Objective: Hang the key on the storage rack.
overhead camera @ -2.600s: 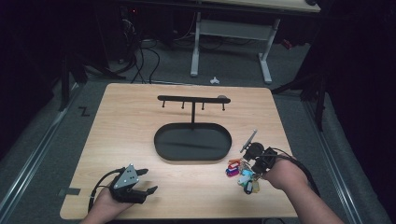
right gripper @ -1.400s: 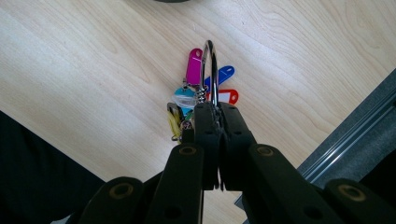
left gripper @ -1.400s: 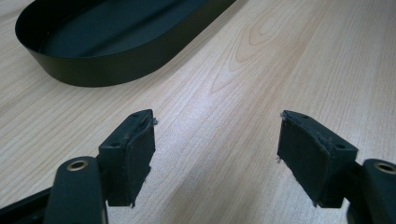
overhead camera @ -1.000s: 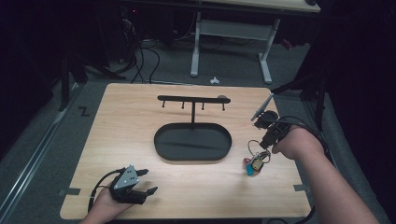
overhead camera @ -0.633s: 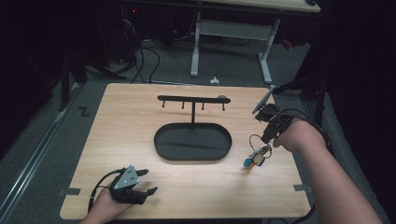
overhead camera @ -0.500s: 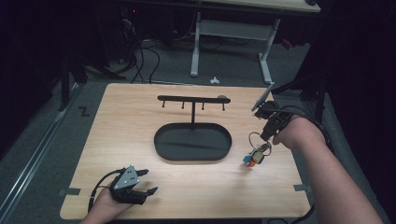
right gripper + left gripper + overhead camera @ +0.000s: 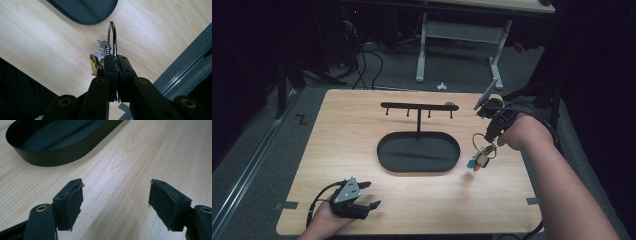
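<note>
Right gripper [image 7: 488, 136] clamped on a key ring [image 7: 112, 37], keys [image 7: 479, 160] dangling above the counter [image 7: 362, 115], at three o'clock of the black oval tray [image 7: 384, 162], hook rack [image 7: 417, 106] behind, left gripper [image 7: 369, 195] apart at seven o'clock

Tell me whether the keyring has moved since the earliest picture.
Yes. The keyring, held in the shut right gripper, has left the table's near right part and now hangs farther back, beside the tray's right end.
</note>
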`<state>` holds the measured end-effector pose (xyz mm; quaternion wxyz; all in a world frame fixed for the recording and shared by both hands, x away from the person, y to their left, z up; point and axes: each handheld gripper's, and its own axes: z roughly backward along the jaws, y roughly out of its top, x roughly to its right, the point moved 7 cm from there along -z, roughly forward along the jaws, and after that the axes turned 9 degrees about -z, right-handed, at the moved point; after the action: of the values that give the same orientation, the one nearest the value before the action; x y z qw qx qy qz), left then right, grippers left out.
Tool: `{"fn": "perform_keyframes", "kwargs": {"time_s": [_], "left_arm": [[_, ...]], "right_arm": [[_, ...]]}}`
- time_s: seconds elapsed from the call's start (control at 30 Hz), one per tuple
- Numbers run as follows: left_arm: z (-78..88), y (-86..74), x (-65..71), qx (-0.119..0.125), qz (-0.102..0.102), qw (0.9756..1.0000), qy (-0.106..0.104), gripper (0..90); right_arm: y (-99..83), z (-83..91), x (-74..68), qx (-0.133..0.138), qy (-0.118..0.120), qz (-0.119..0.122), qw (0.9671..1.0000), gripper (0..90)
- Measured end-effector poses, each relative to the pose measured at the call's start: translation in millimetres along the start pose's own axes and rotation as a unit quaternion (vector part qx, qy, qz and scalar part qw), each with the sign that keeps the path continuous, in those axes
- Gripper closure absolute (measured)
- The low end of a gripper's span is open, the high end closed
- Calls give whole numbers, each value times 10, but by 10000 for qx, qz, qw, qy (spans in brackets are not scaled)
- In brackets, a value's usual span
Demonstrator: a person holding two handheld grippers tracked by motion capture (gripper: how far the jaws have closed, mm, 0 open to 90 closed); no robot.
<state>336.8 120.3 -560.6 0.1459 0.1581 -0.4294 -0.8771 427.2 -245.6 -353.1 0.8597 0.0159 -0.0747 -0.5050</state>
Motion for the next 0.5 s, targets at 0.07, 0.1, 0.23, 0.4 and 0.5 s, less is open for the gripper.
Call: {"fn": "perform_keyframes", "kwargs": {"time_s": [0.07, 0.1, 0.23, 0.4, 0.5], "left_arm": [[3, -2, -1, -11, 3, 10000, -11, 280], [3, -3, -2, -10, 2, 10000, -9, 280], [4, -3, -4, 3, 8, 10000, 0, 280], [7, -7, -6, -3, 11, 10000, -3, 280], [9, -10, -6, -9, 14, 10000, -5, 280]], "right_arm": [[39, 14, -25, 27, 36, 30, 10000, 879], [65, 32, -45, 66, 60, 47, 9999, 879], [157, 93, -108, 171, 136, 50, 9997, 879], [257, 101, -183, 192, 157, 157, 9996, 879], [311, 91, -227, 171, 157, 195, 9995, 879]]}}
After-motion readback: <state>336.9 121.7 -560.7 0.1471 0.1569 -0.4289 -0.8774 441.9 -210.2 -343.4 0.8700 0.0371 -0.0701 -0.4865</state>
